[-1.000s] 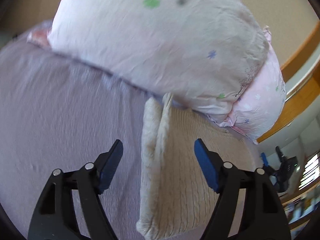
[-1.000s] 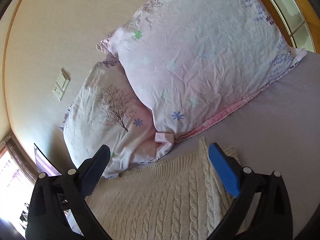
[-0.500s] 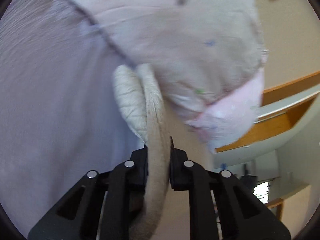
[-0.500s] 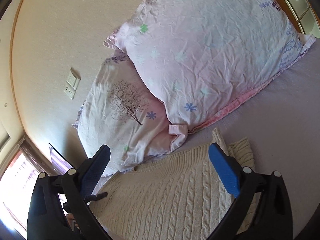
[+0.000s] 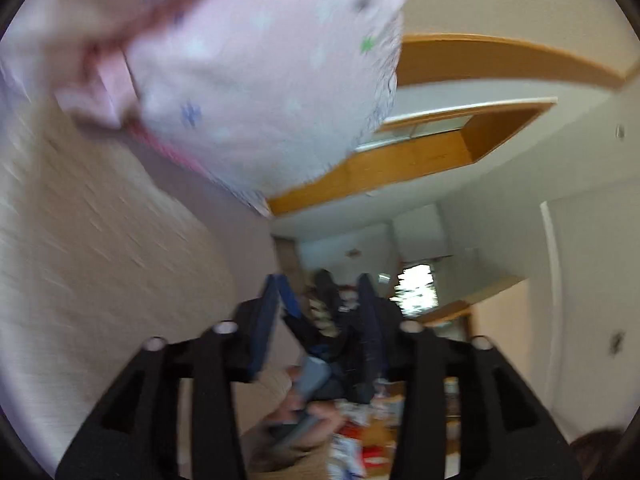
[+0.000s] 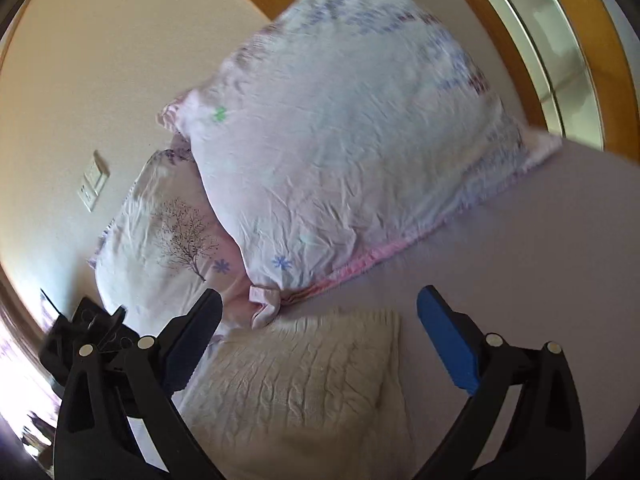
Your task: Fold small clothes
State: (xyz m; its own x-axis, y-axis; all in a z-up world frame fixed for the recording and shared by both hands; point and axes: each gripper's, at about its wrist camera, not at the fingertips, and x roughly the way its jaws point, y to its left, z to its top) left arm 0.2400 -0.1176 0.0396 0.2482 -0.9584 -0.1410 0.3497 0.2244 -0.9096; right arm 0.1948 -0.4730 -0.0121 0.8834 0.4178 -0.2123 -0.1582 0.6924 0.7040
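A cream cable-knit sweater [image 6: 304, 376] lies folded on the lilac bed sheet [image 6: 540, 248], just below the pillows. My right gripper [image 6: 320, 316] is open and empty, hovering over the sweater's far edge. In the blurred left wrist view the sweater [image 5: 104, 248] fills the left side. My left gripper [image 5: 320, 292] is open with nothing between its blue pads; the right gripper shows beyond it. The left gripper [image 6: 84, 332] also shows at the left edge of the right wrist view.
Two pink floral pillows [image 6: 352, 136] lean on the wall at the head of the bed, close behind the sweater. A wooden window frame [image 6: 560, 40] runs at the right. A wall socket [image 6: 94, 184] is at the left.
My left gripper was shut on the sweater's folded edge half a second ago; it has let go, opened and swung to the right. The sweater now lies flat. The right gripper stayed open.
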